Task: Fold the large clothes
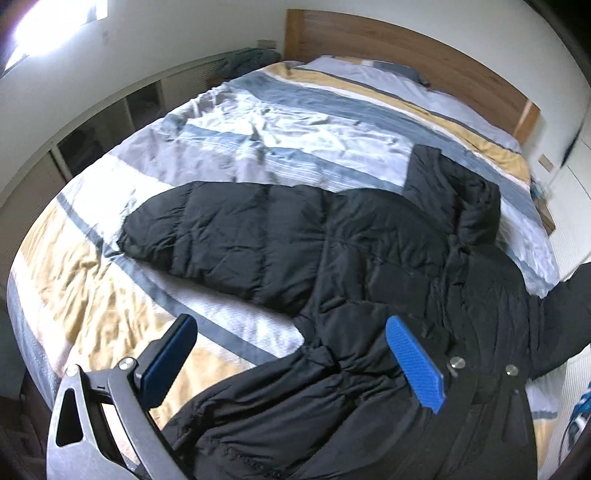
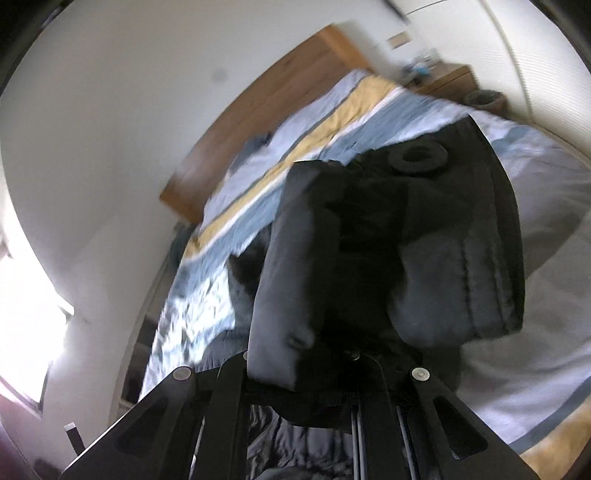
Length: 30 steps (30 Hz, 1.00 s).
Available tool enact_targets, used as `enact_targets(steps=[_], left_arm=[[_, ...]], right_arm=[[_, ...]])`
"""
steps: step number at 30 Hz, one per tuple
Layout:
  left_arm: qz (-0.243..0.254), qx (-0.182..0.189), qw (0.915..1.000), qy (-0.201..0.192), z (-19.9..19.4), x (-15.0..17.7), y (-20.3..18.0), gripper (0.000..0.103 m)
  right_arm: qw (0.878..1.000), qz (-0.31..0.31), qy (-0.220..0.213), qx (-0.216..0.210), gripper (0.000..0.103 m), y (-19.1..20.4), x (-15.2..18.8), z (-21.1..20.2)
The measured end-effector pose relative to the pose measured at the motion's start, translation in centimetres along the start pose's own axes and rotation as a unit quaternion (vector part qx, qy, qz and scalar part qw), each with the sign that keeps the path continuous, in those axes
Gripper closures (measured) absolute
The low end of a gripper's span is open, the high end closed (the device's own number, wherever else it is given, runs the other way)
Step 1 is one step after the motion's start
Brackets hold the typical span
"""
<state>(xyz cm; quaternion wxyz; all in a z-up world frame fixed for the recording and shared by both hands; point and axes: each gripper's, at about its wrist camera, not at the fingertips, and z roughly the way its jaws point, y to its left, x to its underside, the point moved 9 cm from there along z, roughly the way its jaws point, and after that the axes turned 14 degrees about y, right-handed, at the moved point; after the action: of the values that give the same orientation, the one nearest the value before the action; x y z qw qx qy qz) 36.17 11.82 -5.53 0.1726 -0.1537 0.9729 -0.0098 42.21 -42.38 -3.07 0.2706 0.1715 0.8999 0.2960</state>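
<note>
A black puffer jacket (image 1: 332,251) lies spread on the striped bed cover (image 1: 229,136), one sleeve stretched to the left, the hood at the upper right. My left gripper (image 1: 291,358) is open just above the jacket's lower part, its blue pads (image 1: 415,363) wide apart and holding nothing. In the right wrist view my right gripper (image 2: 325,354) is shut on a thick fold of the jacket (image 2: 369,251) and holds it lifted above the bed; the cloth hides its fingers.
A wooden headboard (image 1: 388,44) stands at the far end of the bed. A low white shelf unit (image 1: 110,118) runs along the left wall. A wooden nightstand (image 2: 447,81) stands beside the bed. A bright window (image 1: 40,29) is at the upper left.
</note>
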Motion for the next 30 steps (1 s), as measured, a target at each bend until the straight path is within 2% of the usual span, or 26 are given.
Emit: enact_targets(steps=[2, 9, 17, 24, 26, 28, 30], left_arm=[[-0.006, -0.008, 0.9999, -0.004, -0.3, -0.4, 0.9, 0.0], [-0.027, -0.017, 0.9994, 0.011, 0.9, -0.7, 3.6, 0.0], [-0.04, -0.038, 0.9984, 0.015, 1.7, -0.8, 6.1, 0.0], [-0.052, -0.035, 0.9978, 0.022, 2.0, -0.4, 7.0, 0.0], [-0.051, -0.035, 0.9978, 0.024, 2.0, -0.1, 6.8, 0.0], [-0.045, -0.038, 0.998, 0.023, 1.9, 0.0, 6.3, 0.0], [-0.036, -0.039, 0.9984, 0.02, 1.6, 0.1, 5.5, 0.0]], right_arm=[[1.0, -0.008, 0.02, 0.001, 0.091, 0.7, 0.5, 1.8], [0.993, -0.06, 0.095, 0.045, 0.091, 3.5, 4.3, 8.2], [0.97, -0.124, 0.184, 0.098, 0.089, 5.1, 11.0, 14.0], [0.952, -0.157, 0.225, 0.133, 0.086, 4.8, 15.5, 16.1], [0.952, -0.156, 0.233, 0.122, 0.076, 5.0, 16.0, 16.2], [0.952, -0.154, 0.243, 0.104, 0.053, 4.1, 17.0, 15.1], [0.948, -0.166, 0.253, 0.098, 0.045, 4.9, 17.7, 15.3]])
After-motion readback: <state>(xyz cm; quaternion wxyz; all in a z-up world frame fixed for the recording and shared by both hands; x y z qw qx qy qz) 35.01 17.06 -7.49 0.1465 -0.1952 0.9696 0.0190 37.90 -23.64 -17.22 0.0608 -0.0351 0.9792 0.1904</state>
